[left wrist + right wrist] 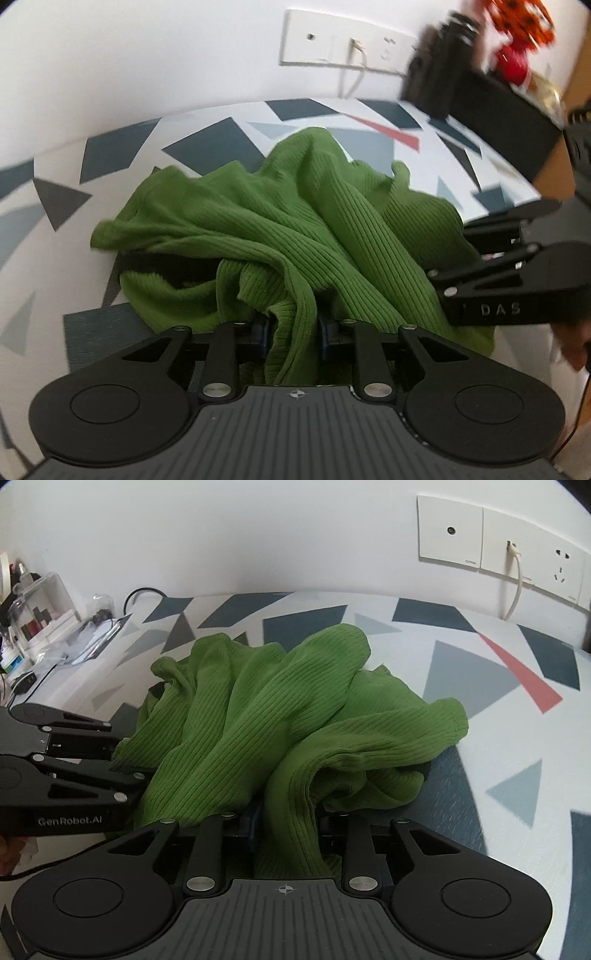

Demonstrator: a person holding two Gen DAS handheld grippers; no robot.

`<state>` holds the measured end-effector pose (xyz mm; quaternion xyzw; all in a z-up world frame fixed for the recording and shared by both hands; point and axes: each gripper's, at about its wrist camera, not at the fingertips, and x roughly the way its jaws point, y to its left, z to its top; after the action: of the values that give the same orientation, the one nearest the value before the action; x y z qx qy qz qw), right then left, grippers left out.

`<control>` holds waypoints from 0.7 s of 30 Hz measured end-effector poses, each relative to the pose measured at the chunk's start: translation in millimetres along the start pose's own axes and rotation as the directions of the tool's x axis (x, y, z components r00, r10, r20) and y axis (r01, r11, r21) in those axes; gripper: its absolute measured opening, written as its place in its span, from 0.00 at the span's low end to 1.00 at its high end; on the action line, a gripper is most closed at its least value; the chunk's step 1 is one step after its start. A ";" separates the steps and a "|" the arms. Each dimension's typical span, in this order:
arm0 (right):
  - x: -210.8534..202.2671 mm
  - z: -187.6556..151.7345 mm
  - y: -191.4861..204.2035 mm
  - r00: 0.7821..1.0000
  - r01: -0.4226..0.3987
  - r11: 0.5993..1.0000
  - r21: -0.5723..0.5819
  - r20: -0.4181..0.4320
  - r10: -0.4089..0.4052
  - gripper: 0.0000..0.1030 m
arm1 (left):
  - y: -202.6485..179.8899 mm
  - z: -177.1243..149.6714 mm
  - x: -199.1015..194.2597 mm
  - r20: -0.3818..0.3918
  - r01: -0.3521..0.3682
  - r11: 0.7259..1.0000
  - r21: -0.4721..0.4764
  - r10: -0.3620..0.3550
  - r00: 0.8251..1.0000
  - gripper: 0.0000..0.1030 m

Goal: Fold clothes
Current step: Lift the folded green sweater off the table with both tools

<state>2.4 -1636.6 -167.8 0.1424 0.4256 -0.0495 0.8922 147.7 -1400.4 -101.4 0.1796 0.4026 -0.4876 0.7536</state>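
Wall [258, 535]: white, plain, behind the table.

Table [498, 709]: white cover w/ geometric print, dark blue, grey and one red shard. Takes up most of both views.

Green garment [295, 229]: ribbed knit, crumpled in a heap at mid-table, bunched into ridges and folds, not flat. Near edge drawn up toward both grippers. Seen in right wrist view too [266, 716], one loose flap trailing off to the right side.

Left gripper [294, 328]: black, at the heap's near edge. A gathered fold of the knit runs down btwn the blue pads [264, 328]; jaws narrow, clamped on the fabric. In right wrist view its body enters from the left [125, 771], tips buried in the cloth's left side.

Right gripper [286, 823]: black, same posture, beside the left one. Ridge of knit passes btwn the fingers and down over the base; jaws pinched on the fabric. In left wrist view [443, 273] it comes in from the right, tips touching the heap's right side.

Wall socket plates [498, 539]: white row above table's far edge, white cable [515, 587] plugged in, hanging down.

Clutter [40, 620]: clear boxes, small items at table's far left; too small to identify.
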 end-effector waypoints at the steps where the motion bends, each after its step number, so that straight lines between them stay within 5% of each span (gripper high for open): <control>1: -1.7 -3.3 2.4 1.000 0.000 1.000 0.004 0.004 0.000 0.24 | -1.0 -2.1 -2.0 -0.005 -0.003 1.000 0.002 0.003 1.000 0.22; 12: -15.1 -24.5 30.7 1.000 0.012 0.999 -0.029 -0.002 -0.012 0.23 | 1.8 -18.3 -17.4 -0.057 0.032 0.999 0.002 -0.031 0.998 0.21; 21: -16.4 -27.9 48.3 0.999 -0.015 0.999 -0.040 -0.030 0.014 0.22 | 14.3 -30.0 -30.9 -0.087 0.026 0.991 -0.128 -0.038 0.995 0.20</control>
<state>-18.6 -1582.7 -161.5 0.1284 0.4385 -0.0325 0.8889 141.2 -1355.6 -97.3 0.1465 0.4691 -0.4645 0.7367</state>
